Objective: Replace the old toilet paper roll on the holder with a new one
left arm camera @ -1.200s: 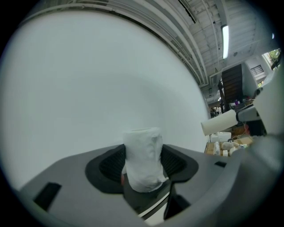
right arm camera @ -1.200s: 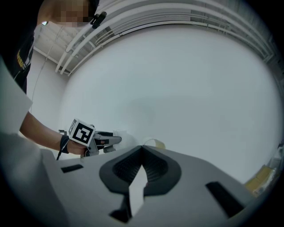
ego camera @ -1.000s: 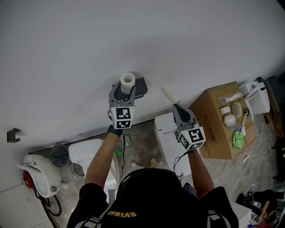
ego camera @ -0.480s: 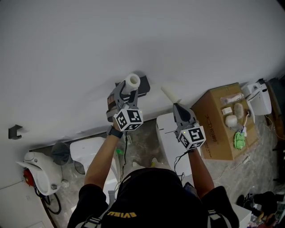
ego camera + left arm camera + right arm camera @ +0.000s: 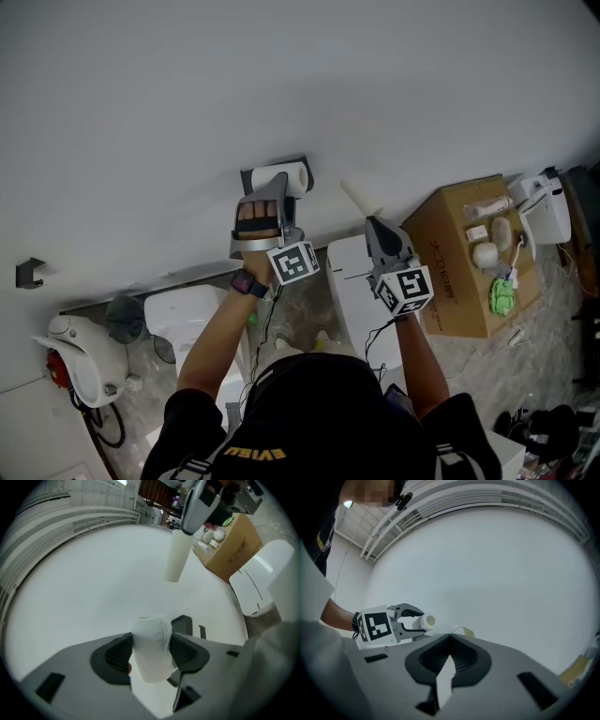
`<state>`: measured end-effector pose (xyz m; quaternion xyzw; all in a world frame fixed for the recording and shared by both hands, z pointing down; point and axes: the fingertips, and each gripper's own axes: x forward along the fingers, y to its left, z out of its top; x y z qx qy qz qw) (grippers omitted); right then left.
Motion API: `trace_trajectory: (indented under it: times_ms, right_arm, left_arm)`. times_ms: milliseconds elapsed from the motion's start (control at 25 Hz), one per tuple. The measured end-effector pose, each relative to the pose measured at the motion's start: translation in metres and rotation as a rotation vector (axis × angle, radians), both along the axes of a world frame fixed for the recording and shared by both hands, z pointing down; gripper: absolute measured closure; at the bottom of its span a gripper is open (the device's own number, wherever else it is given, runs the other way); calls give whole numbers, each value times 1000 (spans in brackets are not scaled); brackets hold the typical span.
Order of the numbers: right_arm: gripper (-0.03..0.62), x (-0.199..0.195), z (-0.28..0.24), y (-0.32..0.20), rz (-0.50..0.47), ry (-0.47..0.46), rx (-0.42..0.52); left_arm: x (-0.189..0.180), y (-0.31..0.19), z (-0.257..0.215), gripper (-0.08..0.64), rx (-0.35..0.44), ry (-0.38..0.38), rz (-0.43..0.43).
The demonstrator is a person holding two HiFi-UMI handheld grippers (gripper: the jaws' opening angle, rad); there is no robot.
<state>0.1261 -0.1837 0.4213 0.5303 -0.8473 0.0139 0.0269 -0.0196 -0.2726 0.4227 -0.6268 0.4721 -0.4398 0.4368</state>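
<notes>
You're gripping the new roll [image 5: 284, 177] in your left tongs [image 5: 277, 191] right at the wall holder [image 5: 247, 178], while your right tongs [image 5: 372, 223] are pinching the empty tube [image 5: 357, 196].

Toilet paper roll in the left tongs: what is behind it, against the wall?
A dark wall holder sits behind the toilet paper roll; only its edges show. Its middle, and whether the roll is on it, are covered by the roll and the left tongs.

The white wall [image 5: 281, 75] and dark holder [image 5: 247, 178] stop my left hand-held gripper [image 5: 273, 190] and its new roll [image 5: 284, 177] at 12 o'clock. It is free at 9 o'clock. At 3 o'clock, the old tube [image 5: 357, 196] in my right hand-held gripper [image 5: 372, 223] blocks me.
</notes>
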Motion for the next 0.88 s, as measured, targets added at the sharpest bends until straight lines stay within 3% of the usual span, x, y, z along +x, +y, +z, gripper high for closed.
trace_trajectory:
  times_ms: [120, 320, 680, 880]
  right_arm:
    - [597, 7, 2, 1, 6, 1, -5]
    - [597, 27, 8, 0, 30, 1, -20]
    - [597, 49, 16, 4, 71, -17, -31]
    - [597, 53, 20, 1, 84, -11, -34]
  left_arm:
    - [7, 4, 10, 304, -29, -10, -3]
    - [42, 17, 36, 304, -71, -57, 67]
    - [99, 47, 67, 304, -64, -188, 210]
    - [111, 48, 93, 304, -81, -275, 244]
